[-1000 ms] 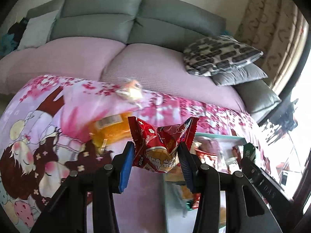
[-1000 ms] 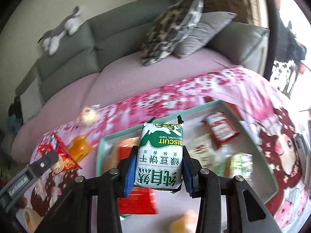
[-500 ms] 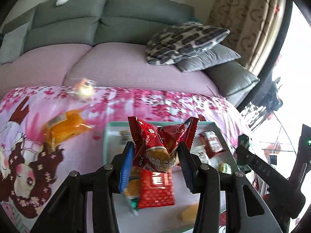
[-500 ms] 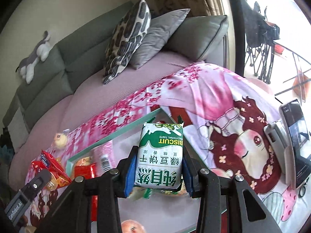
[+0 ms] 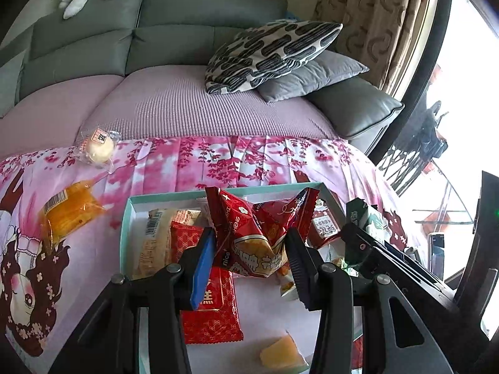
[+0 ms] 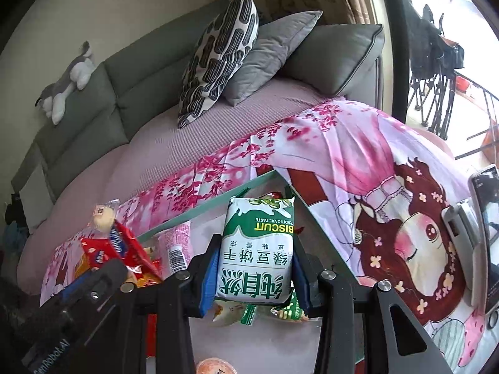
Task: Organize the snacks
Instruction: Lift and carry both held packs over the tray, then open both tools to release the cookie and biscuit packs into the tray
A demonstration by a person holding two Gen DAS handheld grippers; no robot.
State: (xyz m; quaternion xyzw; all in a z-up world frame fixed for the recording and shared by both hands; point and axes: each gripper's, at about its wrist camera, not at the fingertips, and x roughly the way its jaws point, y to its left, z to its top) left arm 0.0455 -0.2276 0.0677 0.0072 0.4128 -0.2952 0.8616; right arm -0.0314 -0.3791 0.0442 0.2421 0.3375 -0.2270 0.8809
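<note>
Jaws of the left gripper (image 5: pixel 249 265) are pinching a red snack bag (image 5: pixel 252 237); those of the right gripper (image 6: pixel 254 272) are clamping a green biscuit pack (image 6: pixel 257 249). Both are being held above the teal tray (image 5: pixel 124 233). If released crookedly, packets may be landing on the rim beyond.

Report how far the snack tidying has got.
Done: several packets already lie in the teal tray. In hand: left gripper holds a red snack bag, right gripper a green biscuit pack. Left: orange packet and round pastry on the blanket.
</note>
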